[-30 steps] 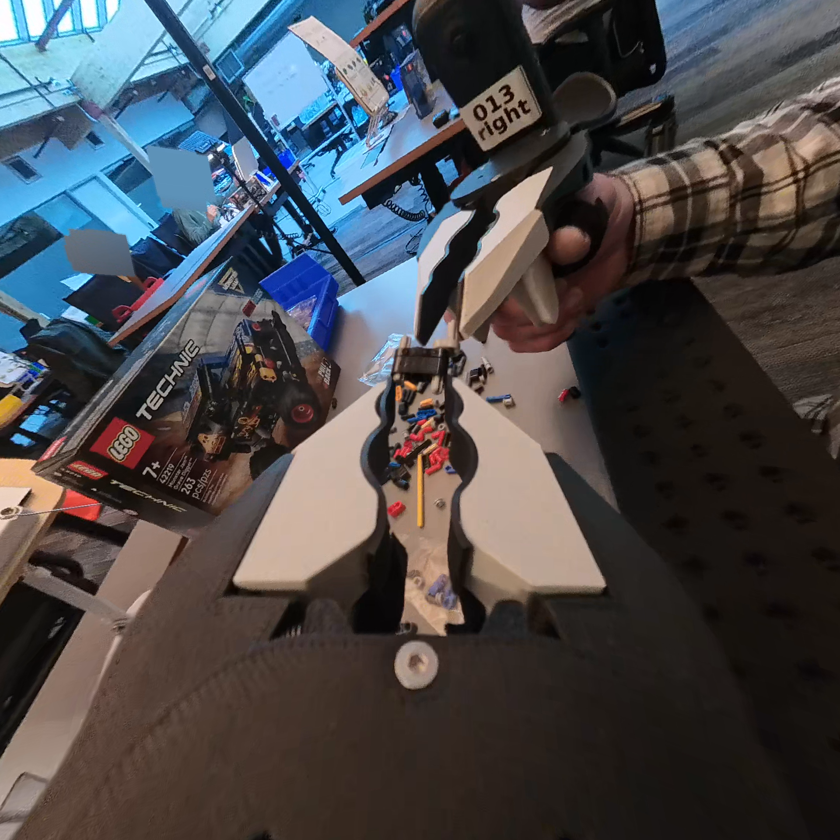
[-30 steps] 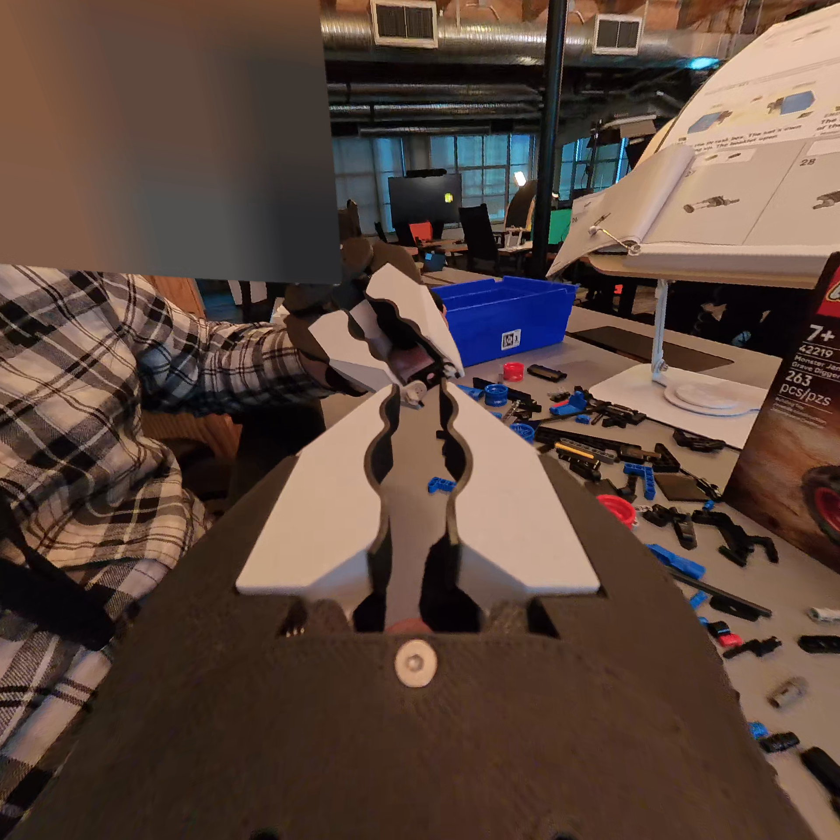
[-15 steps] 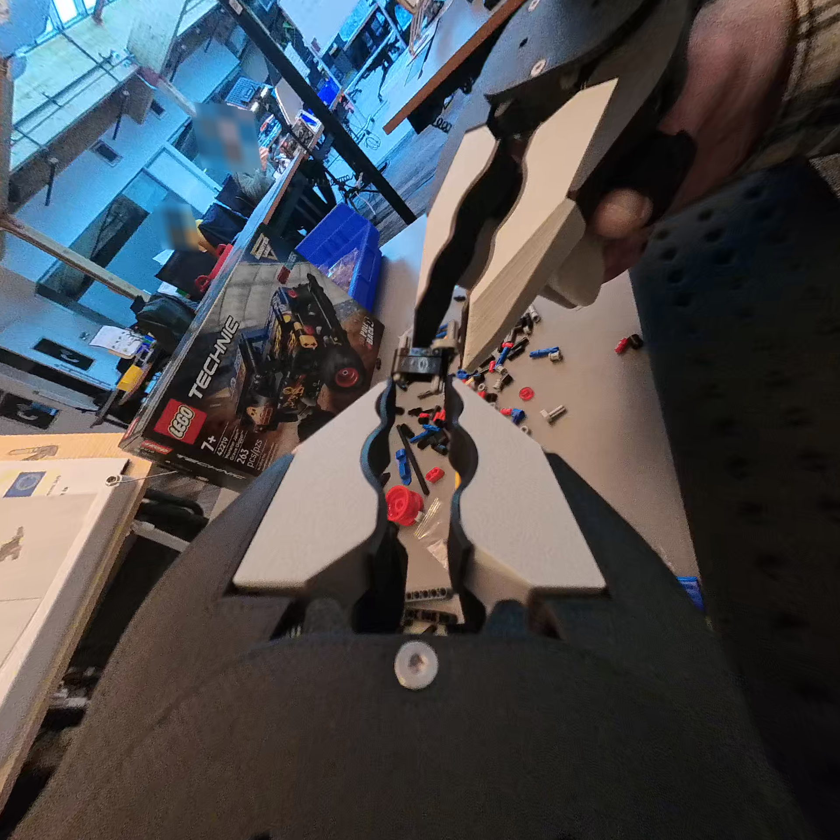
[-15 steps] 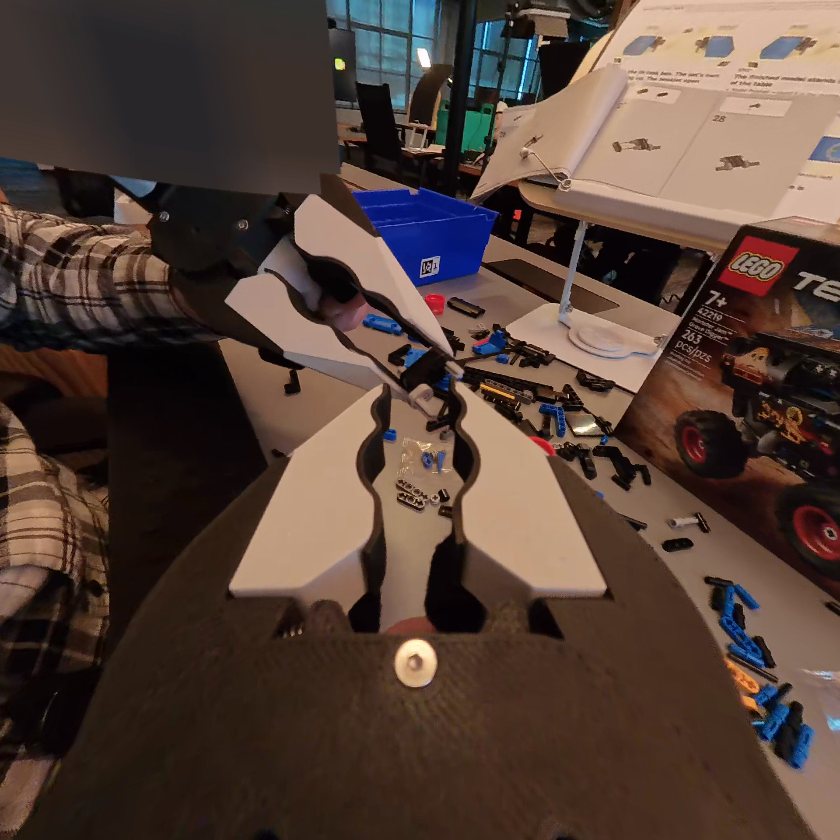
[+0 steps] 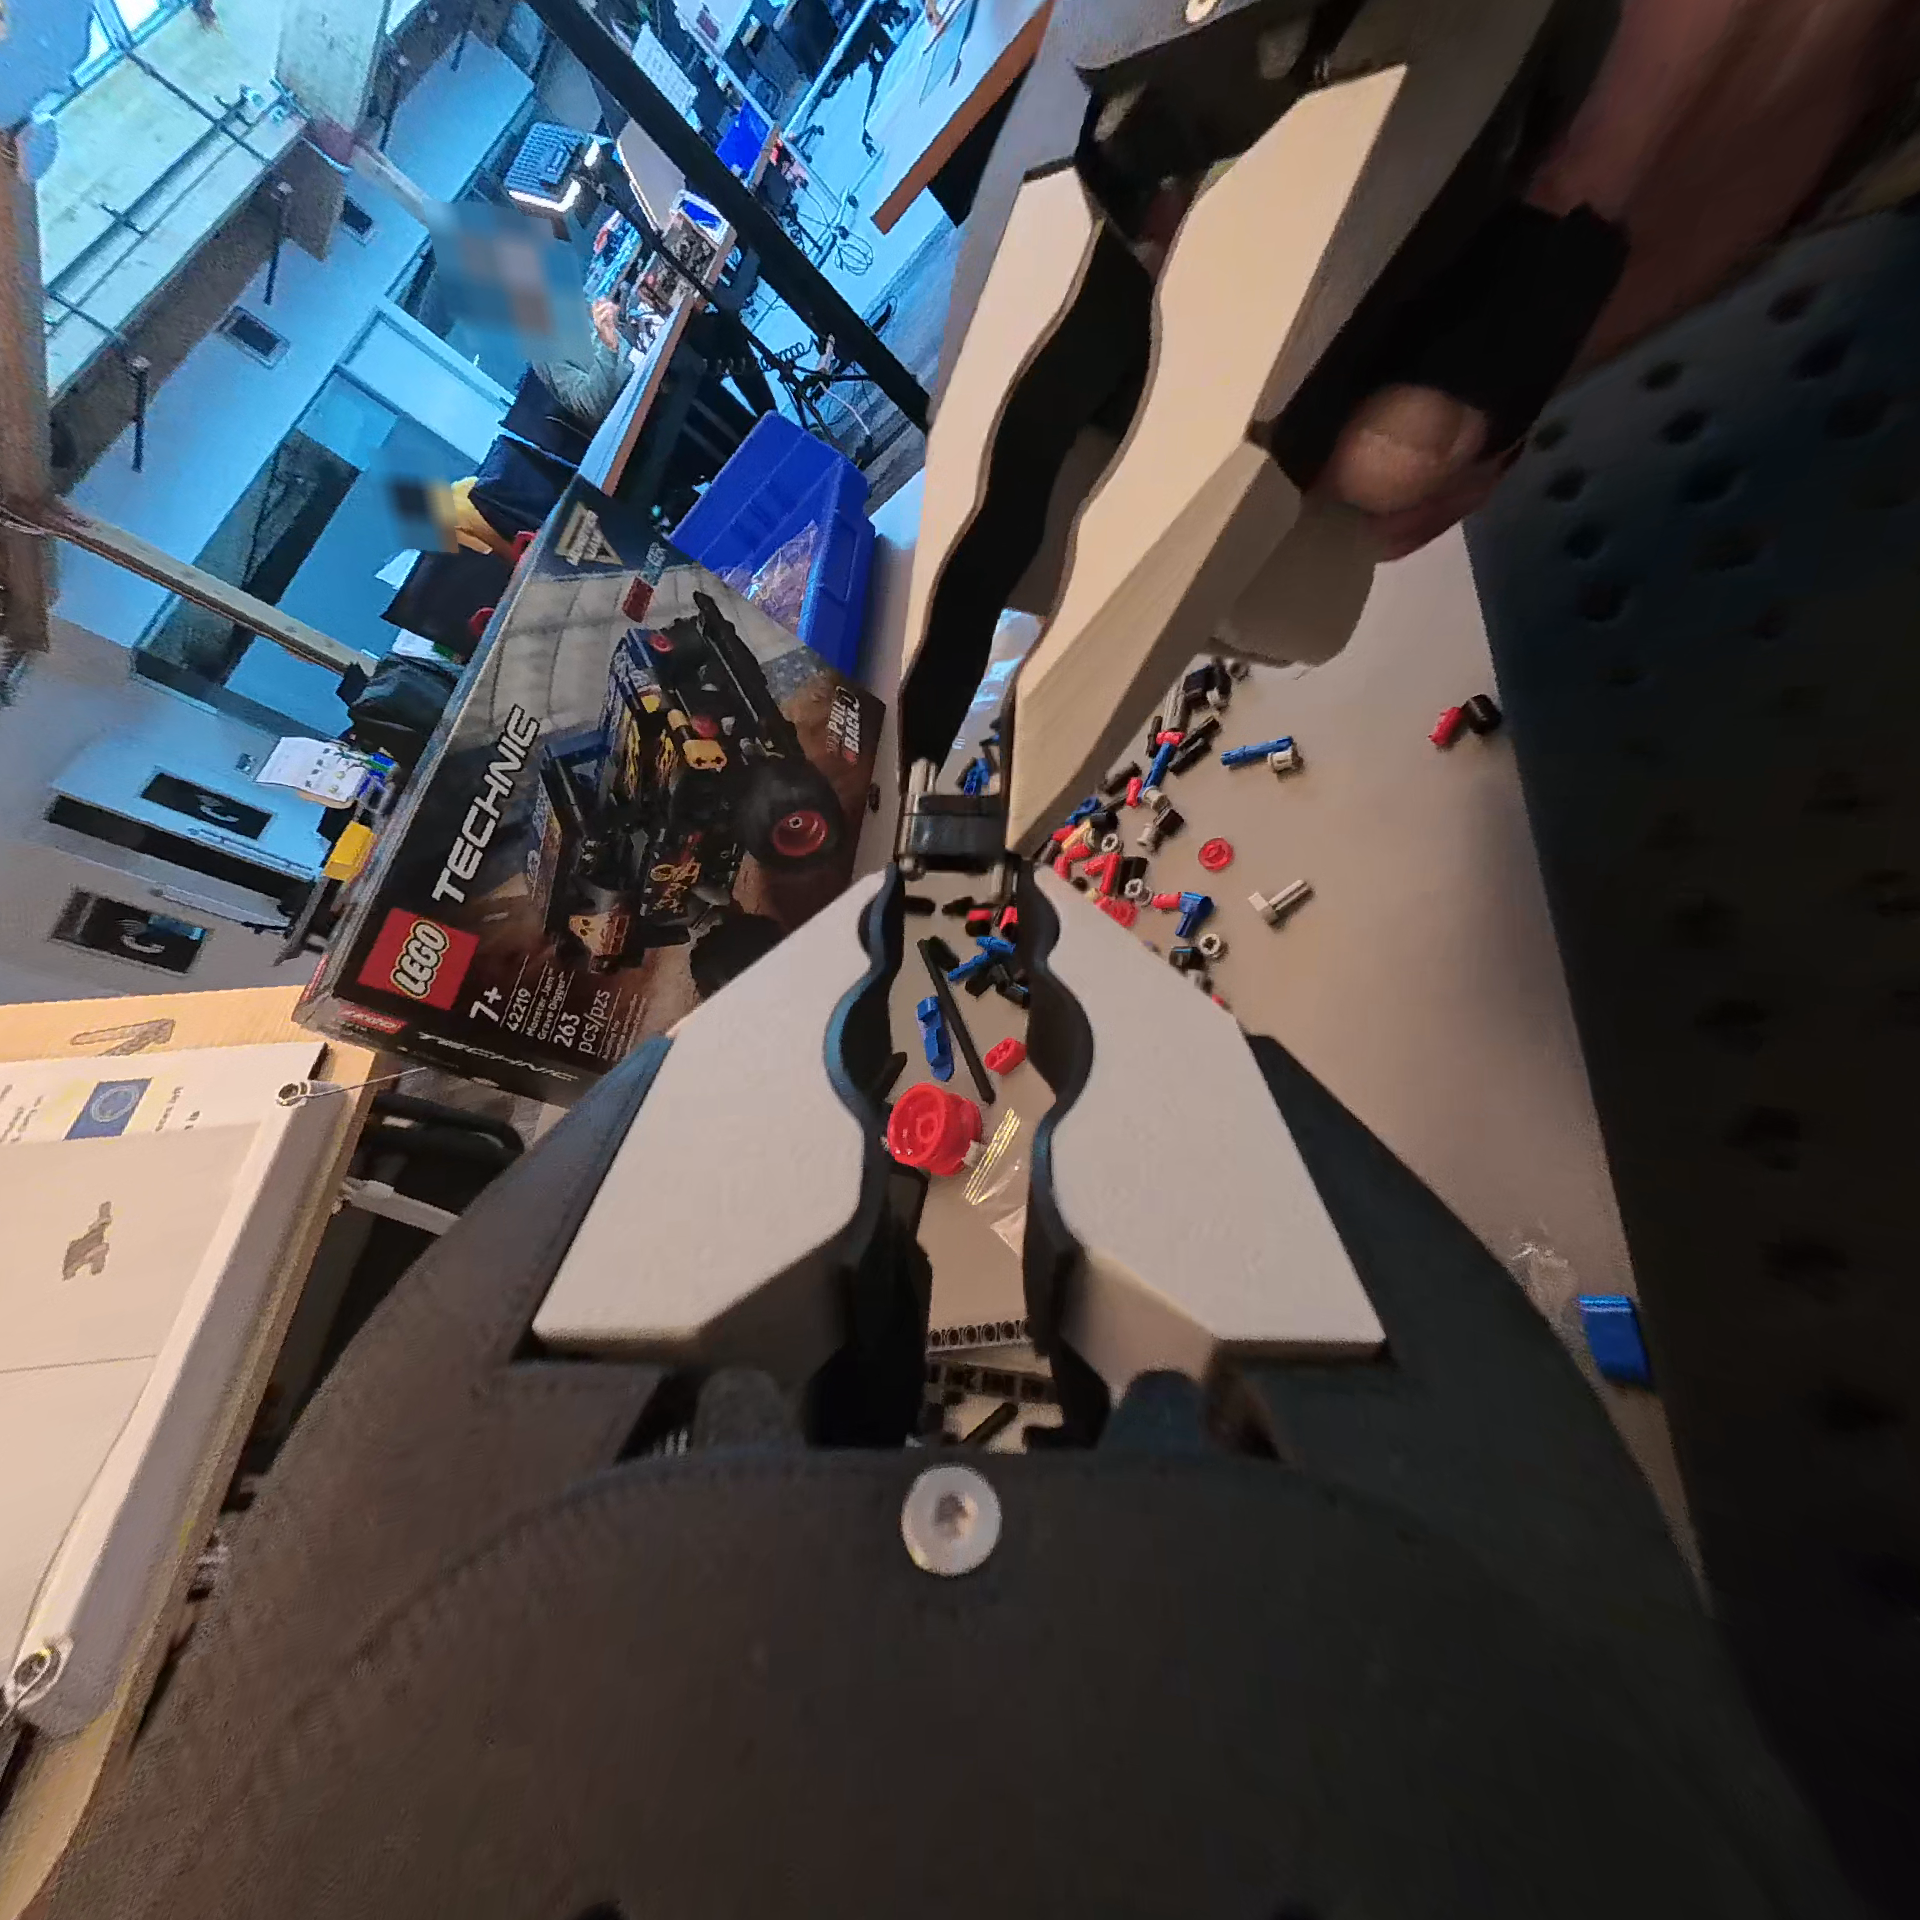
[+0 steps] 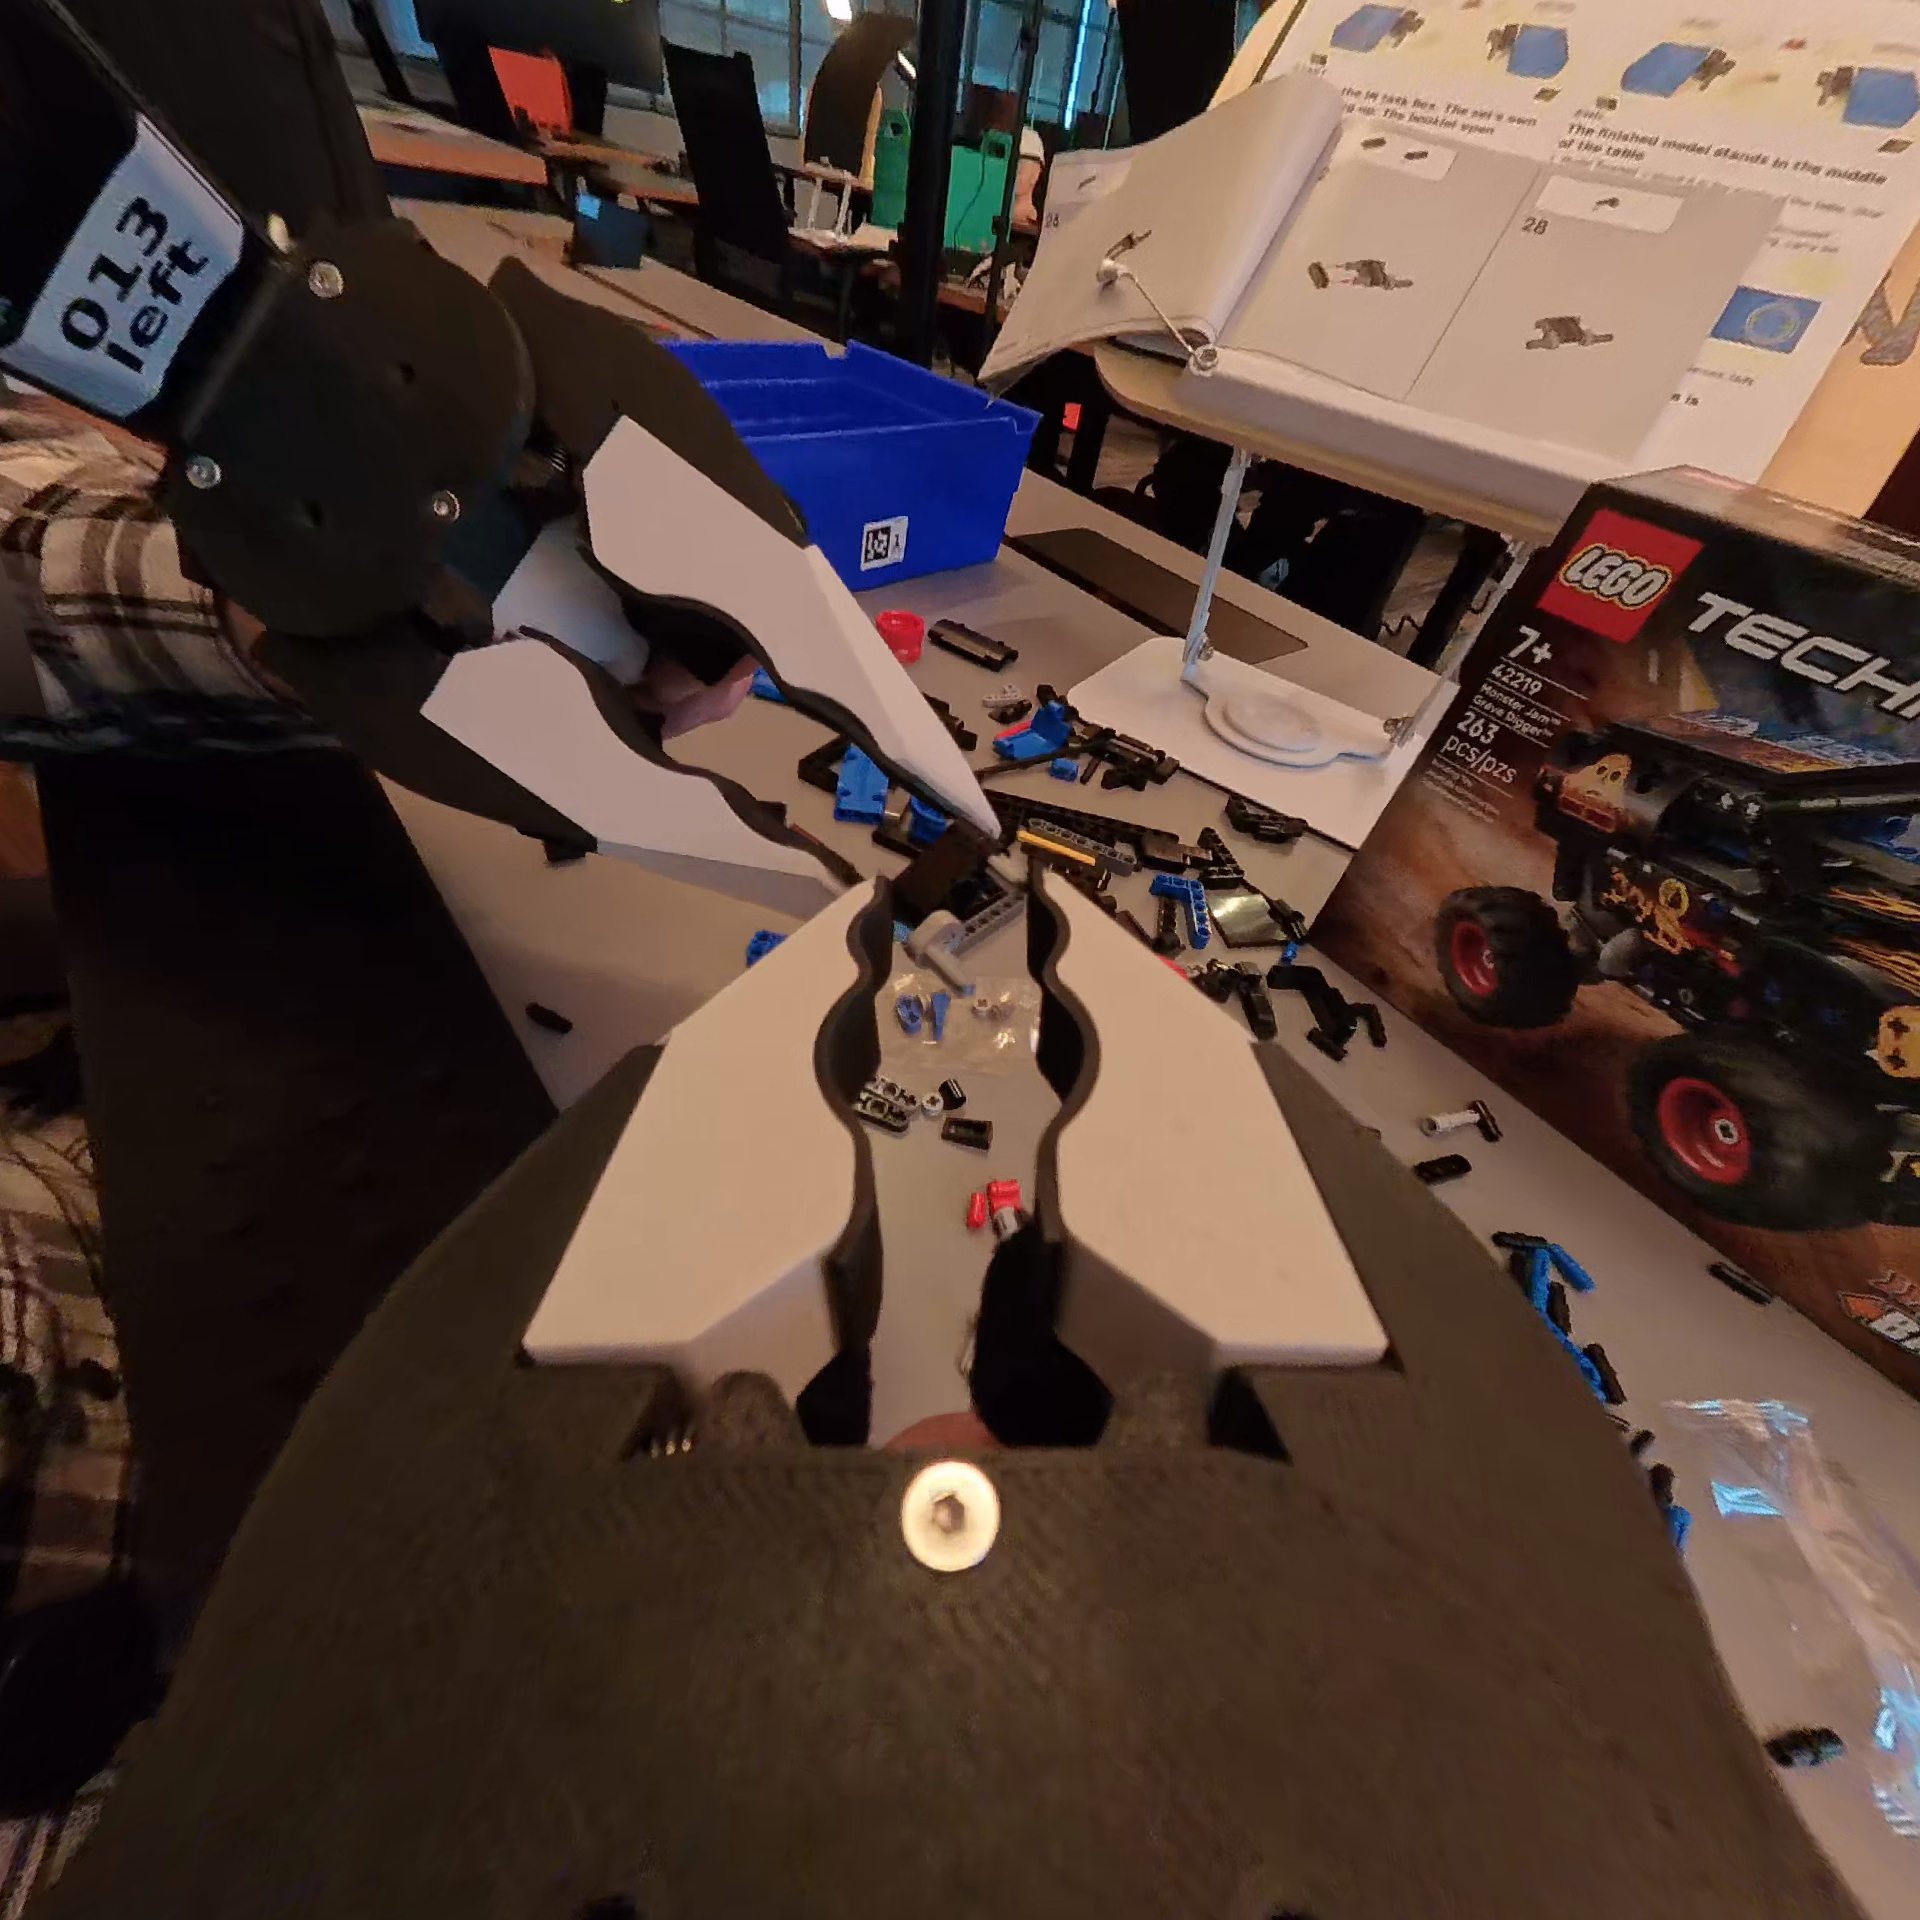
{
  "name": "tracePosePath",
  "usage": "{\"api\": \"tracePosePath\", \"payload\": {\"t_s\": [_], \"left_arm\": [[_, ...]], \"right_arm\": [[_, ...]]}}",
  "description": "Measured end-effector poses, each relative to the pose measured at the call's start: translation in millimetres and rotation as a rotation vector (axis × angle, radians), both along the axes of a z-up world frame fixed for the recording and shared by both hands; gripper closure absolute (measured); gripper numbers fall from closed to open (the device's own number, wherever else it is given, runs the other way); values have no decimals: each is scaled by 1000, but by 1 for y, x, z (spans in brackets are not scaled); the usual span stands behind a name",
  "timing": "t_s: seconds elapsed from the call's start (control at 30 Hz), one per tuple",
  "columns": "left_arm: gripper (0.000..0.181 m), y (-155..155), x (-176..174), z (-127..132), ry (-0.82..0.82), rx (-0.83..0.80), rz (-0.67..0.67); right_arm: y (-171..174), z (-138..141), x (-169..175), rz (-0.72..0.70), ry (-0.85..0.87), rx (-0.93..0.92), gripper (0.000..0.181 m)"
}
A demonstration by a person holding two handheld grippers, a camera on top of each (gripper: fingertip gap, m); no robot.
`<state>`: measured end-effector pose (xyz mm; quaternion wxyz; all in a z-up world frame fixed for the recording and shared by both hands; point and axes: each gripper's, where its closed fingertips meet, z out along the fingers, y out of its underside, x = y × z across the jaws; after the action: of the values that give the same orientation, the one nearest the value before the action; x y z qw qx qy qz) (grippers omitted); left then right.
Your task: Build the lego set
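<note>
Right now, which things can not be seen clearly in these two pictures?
- Left wrist view: how the small black piece joins; both tongs' tips crowd it.
- Right wrist view: the same piece, dark, half behind the left tongs.
- Left wrist view: parts under the right tongs, which cover the table.
- Right wrist view: the clear bag, blurred, cut off by the edge.

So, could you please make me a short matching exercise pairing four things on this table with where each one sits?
Things:
1. red wheel hub
2. blue bin
3. instruction booklet
4. set box

Places:
A. propped open on a white stand
B. standing at the table's right in the right wrist view
C. behind the left hand-held gripper
D. between the left hand-held gripper's fingers in its own view

Pairs: 1-D, 2-C, 3-A, 4-B
</note>
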<state>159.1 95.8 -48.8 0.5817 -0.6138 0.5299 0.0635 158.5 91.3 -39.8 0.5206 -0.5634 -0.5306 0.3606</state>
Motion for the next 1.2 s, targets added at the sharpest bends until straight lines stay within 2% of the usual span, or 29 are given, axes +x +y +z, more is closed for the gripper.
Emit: {"api": "tracePosePath", "payload": {"t_s": [0.23, 0.47, 0.63, 1.2], "left_arm": [[162, 0, -4, -16, 90, 8, 21], [162, 1, -8, -32, 200, 37, 63], [163, 0, -6, -36, 242, 60, 67], [163, 3, -6, -45, 278, 103, 87]], "right_arm": [[2, -19, -4, -12, -84, -38, 155], [0, -33, -8, 41, -29, -332, 151], [5, -40, -9, 20, -14, -422, 157], [8, -49, -11, -22, -44, -395, 163]]}}
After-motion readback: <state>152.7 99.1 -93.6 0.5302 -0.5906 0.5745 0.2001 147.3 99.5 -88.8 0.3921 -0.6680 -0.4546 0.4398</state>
